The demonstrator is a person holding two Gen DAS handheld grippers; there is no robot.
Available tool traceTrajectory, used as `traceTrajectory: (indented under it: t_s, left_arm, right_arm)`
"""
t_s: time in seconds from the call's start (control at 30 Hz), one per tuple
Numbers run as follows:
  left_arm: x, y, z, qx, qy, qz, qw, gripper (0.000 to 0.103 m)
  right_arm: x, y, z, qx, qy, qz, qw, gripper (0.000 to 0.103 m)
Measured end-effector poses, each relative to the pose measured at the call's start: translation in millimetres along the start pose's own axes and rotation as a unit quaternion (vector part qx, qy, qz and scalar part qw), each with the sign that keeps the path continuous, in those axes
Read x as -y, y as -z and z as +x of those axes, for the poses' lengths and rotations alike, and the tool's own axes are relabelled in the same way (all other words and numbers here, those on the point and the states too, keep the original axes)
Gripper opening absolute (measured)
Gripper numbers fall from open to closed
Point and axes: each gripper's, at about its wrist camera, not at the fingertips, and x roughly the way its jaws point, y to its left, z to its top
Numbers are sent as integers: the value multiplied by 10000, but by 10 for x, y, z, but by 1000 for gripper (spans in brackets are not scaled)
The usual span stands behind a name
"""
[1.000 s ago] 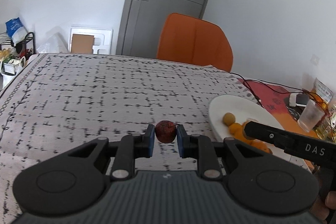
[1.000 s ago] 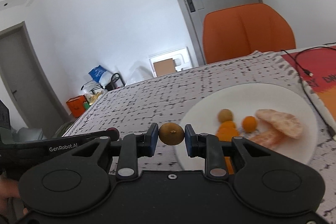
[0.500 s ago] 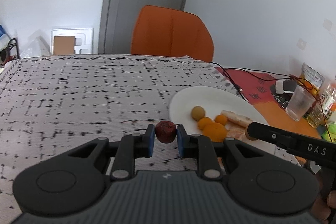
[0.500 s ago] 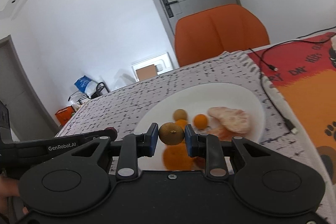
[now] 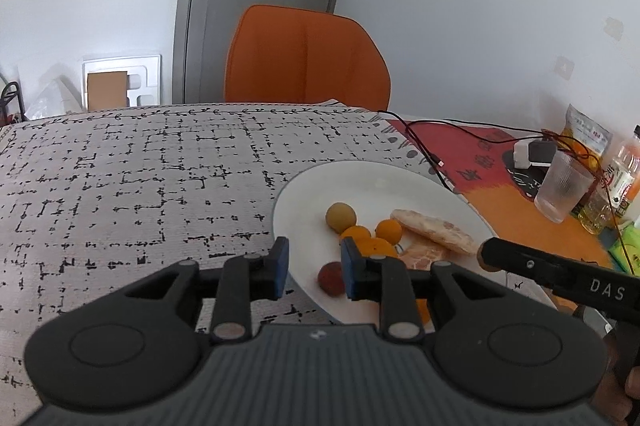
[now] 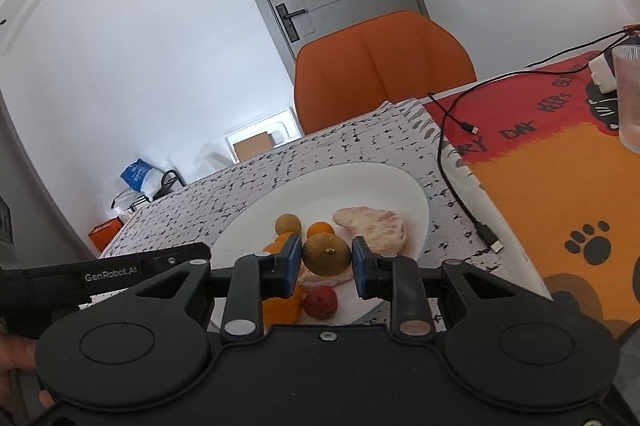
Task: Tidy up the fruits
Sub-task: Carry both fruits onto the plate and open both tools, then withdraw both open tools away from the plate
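A white plate (image 5: 360, 182) holds a yellow-brown round fruit (image 5: 340, 216), small oranges (image 5: 389, 230) and peeled citrus pieces (image 5: 434, 231). My left gripper (image 5: 313, 268) is open over the plate's near rim, and a small red fruit (image 5: 331, 278) lies on the plate between its fingers. In the right wrist view the plate (image 6: 360, 182) lies below my right gripper (image 6: 326, 261), which is shut on a brown-green round fruit (image 6: 326, 253) above the plate. The red fruit (image 6: 319, 301) lies just beneath it.
The table has a grey patterned cloth (image 5: 140, 178) on the left and an orange-red mat (image 6: 560, 186) on the right. A black cable (image 6: 452, 162) runs by the plate. A glass (image 5: 562, 187), bottles and a charger stand at the far right. An orange chair (image 5: 306, 60) stands behind.
My left gripper moved right over the plate, opened and let the red fruit go onto it. My right gripper moved over the plate with its fruit still held.
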Motion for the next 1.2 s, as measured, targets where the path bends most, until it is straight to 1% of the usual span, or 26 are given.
traceTrajectory:
  t_s: [0.07,0.1,0.13,0.4,0.57,0.63,0.67,0.73,0.77,0.8,0.87,0.9,0.93,1.0,1.03,1.1,1.2]
  left_arm:
    - [-25,0,-18,-8,-40,-24,10000,25]
    - [-45,5,-32,-17,-58,-39,10000,25]
    - [-61,9,-46,-26,-81,-55,9999,26]
    - [-154,43,-225,83,-228,-107,9996,45]
    - [-176,92,-339,131,-218,-100,9996,50]
    - [-180,116,-378,147,-228,-101,9996,57]
    - [-184,128,-403,163,-245,-95,9995,58]
    - [-199,156,-463,185,-281,-98,9994,63]
    - [-213,167,-491,189,-290,-109,9993,65]
    - [-227,177,-522,194,-307,-126,9993,71]
    - [-258,207,-605,249,-400,-168,9987,79]
    - [-276,221,-647,286,-440,-178,9985,82]
    - [-299,237,-695,328,-468,-191,9982,83]
    - [-351,273,-780,383,-507,-243,9977,87]
    - [-391,293,-825,394,-540,-271,9974,88]
    - [-450,316,-887,390,-620,-311,9968,89]
    - [-545,332,-999,406,-775,-407,9953,91]
  right_arm:
    - [15,-1,-7,19,18,10,10000,26]
    - [16,-2,-15,27,24,24,10000,30]
    - [20,3,-23,52,38,62,10000,32]
    - [6,-2,-107,130,32,130,9998,32]
    - [-53,38,-151,103,7,82,9999,34]
    - [-82,69,-178,88,-7,65,9999,36]
    - [-97,83,-188,83,-14,56,9999,38]
    - [-133,106,-210,86,-19,34,10000,46]
    - [-158,117,-223,86,-13,25,10000,48]
    - [-176,125,-231,87,-6,15,10000,50]
    - [-222,141,-256,102,6,-29,9999,59]
    - [-246,150,-268,113,45,-40,9999,68]
    - [-269,163,-287,132,99,-42,9999,73]
    - [-318,190,-322,144,116,-60,9998,76]
    - [-340,200,-334,136,111,-58,9998,84]
    - [-401,221,-368,153,143,-87,9997,95]
    - [-527,247,-422,228,190,-226,9993,103]
